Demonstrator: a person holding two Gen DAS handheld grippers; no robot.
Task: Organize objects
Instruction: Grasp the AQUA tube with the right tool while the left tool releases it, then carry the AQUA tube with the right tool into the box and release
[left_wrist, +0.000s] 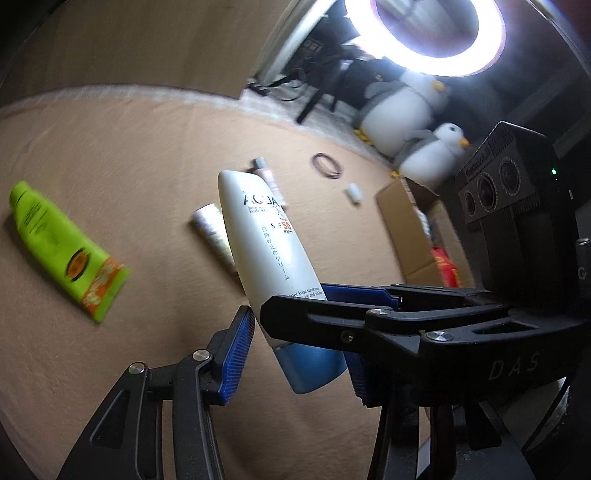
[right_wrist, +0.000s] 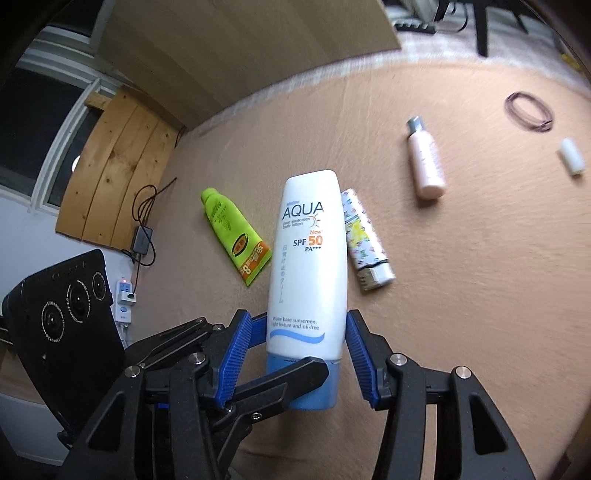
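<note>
- Over the tan tabletop (left_wrist: 129, 155), in the left wrist view, we see the white sunscreen tube (left_wrist: 258, 240) held cap-down, clear of the surface, its blue cap low between the blue pads.
- Our left gripper (left_wrist: 295, 350) is closed on the tube near the cap; the right gripper crosses in front from the right side, and its black finger hides part of the tube.
- Around it lie a green tube (left_wrist: 62, 247) at left, a patterned tube (left_wrist: 212, 232) just behind, a pink bottle (left_wrist: 267, 175), a loop of bands (left_wrist: 327, 166) and a small white cap (left_wrist: 352, 192).
- Only this view shows the cardboard box (left_wrist: 413, 229), two plush penguins (left_wrist: 413, 107) and the ring light (left_wrist: 428, 33).
- From the right wrist view, our right gripper (right_wrist: 295, 362) clamps the same tube (right_wrist: 308, 258) at its lower end, label facing us; the left gripper's finger crosses the blue cap.
- Here alone we see the wooden board (right_wrist: 114, 162), a cable and adapter (right_wrist: 142, 236), and a wall socket strip (right_wrist: 123, 299).
</note>
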